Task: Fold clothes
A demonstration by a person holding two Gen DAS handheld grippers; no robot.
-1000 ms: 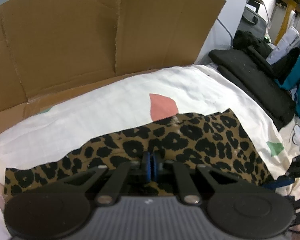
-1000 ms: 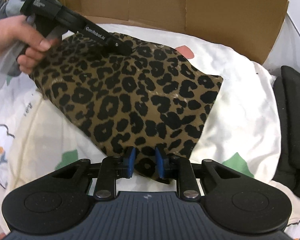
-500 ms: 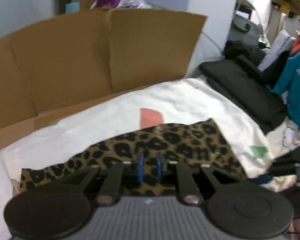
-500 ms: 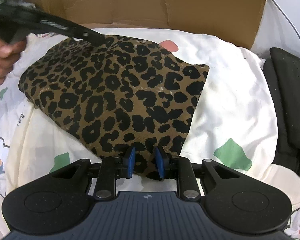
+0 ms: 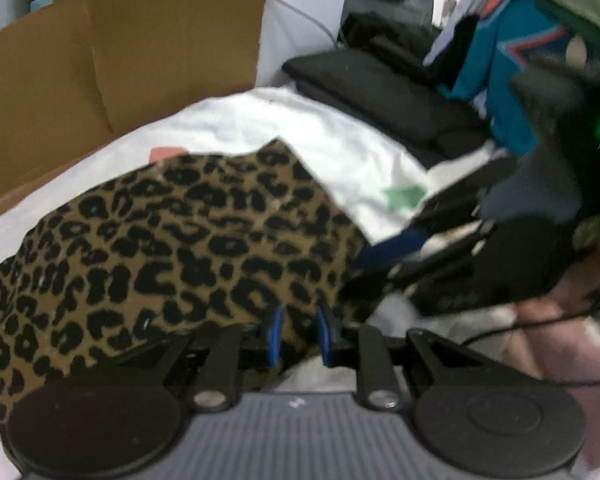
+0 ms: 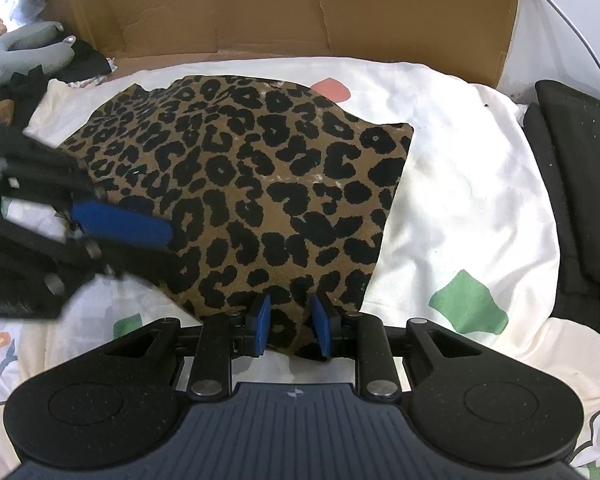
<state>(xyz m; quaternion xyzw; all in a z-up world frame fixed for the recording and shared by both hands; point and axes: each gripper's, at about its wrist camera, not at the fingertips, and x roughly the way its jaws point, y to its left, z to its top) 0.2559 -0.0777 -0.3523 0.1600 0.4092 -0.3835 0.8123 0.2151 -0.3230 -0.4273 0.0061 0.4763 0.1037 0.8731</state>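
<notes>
A leopard-print cloth lies folded and flat on the white patterned sheet. My left gripper hovers at the cloth's near edge with its jaws apart; cloth shows between the pads but they do not press it. In the right wrist view the left gripper is a blurred shape over the cloth's left side. My right gripper sits at the cloth's near corner. Its jaws are opening, and the corner lies flat between them without bunching. In the left wrist view the right gripper is at the cloth's right corner.
A brown cardboard sheet stands behind the bed. Black folded pads lie to the right, with a teal garment beyond them. A grey plush and dark clothes sit at the far left. A hand holds the right gripper.
The left gripper has let go of the cloth's far left edge, opened, and swung across toward the right gripper. The right gripper has stayed at the near corner.
</notes>
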